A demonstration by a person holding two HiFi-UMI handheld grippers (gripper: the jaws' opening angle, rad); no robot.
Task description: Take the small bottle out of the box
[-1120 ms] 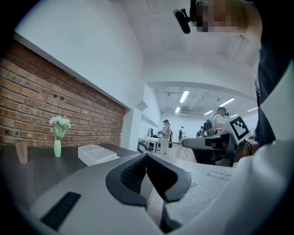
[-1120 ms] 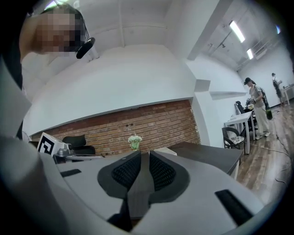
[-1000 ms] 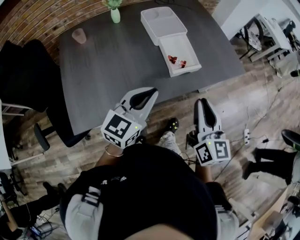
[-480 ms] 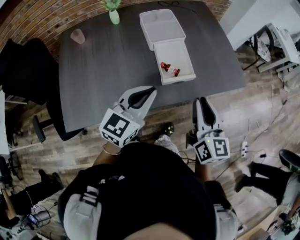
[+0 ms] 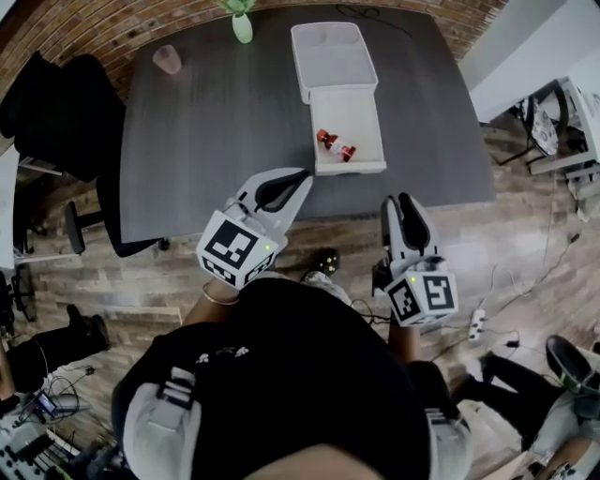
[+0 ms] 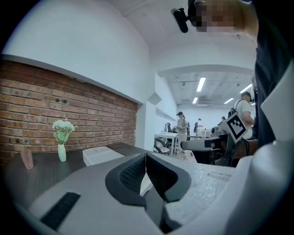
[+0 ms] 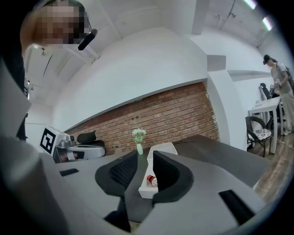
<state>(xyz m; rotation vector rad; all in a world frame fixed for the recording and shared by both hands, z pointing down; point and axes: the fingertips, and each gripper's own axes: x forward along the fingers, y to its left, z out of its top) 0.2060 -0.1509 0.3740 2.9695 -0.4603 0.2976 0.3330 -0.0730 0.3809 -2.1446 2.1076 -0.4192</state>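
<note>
An open white box (image 5: 361, 159) lies on the dark table (image 5: 216, 131), its lid (image 5: 333, 56) folded away behind it. Small red-capped bottles (image 5: 336, 144) lie in its near left corner. My left gripper (image 5: 305, 175) is shut and empty over the table's near edge, left of the box. My right gripper (image 5: 396, 201) hangs off the table's front edge, short of the box and apart from it. Its jaws have just been opening and hold nothing. In the right gripper view the gripper (image 7: 145, 153) frames the box (image 7: 143, 190) and a bottle (image 7: 151, 180) between its jaws.
A green vase with flowers (image 5: 242, 26) and a pink cup (image 5: 167, 59) stand at the table's far side. Black office chairs (image 5: 56, 112) sit to the left. Cables and a power strip (image 5: 476, 323) lie on the wooden floor at right. People stand at desks (image 6: 183, 131) in the background.
The table and box have shifted from the upper right to straight ahead of both grippers and sit nearer to them. The right gripper's jaws have spread a little.
</note>
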